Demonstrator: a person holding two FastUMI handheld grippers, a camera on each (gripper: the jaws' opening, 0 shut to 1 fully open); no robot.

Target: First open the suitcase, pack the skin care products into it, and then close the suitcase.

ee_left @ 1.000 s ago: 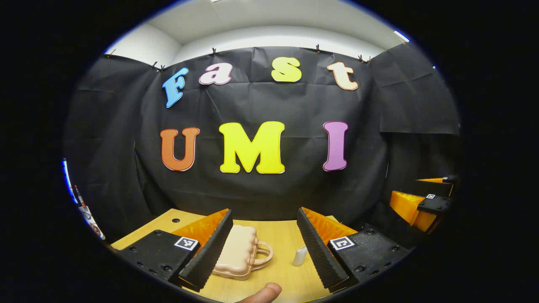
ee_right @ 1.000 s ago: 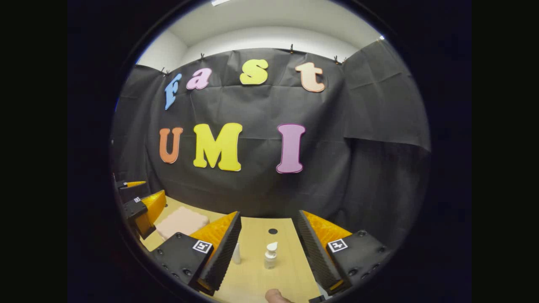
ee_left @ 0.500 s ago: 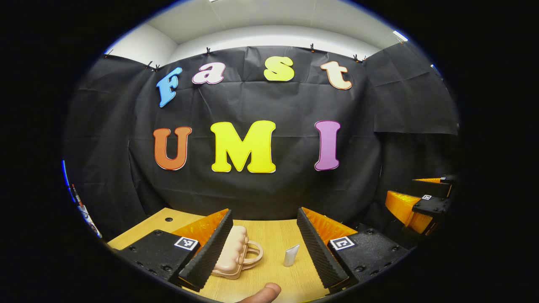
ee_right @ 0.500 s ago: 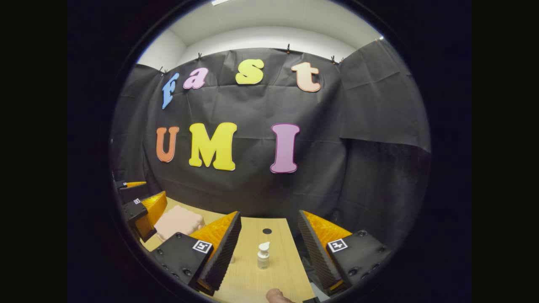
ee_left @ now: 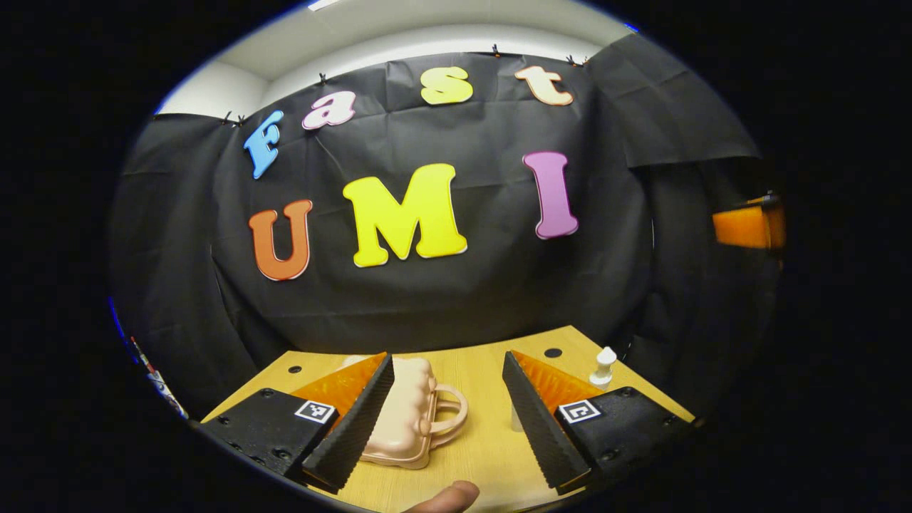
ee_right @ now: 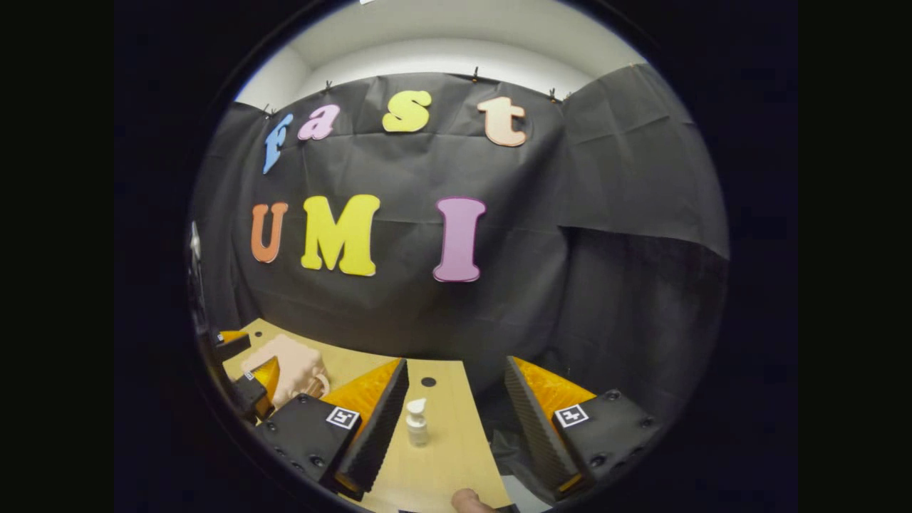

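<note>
Clearly, nothing is yet gripped. At the left, the left gripper (ee_left: 445,420) is held spread apart, low over the wooden table (ee_left: 484,456), with the closed pink suitcase (ee_left: 410,420) lying just ahead by its left finger, handle turned inward, presumably lined up for opening. Rightward, the right gripper (ee_right: 456,420) is likewise held unclenched, and the white pump bottle (ee_right: 416,425) stands upright before it, awaiting packing.

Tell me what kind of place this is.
Probably a staged recording booth, not a home: black cloth wall clipped up behind a light wooden table, on which stand a small pink suitcase and a white pump bottle, with both open grippers over it.
</note>
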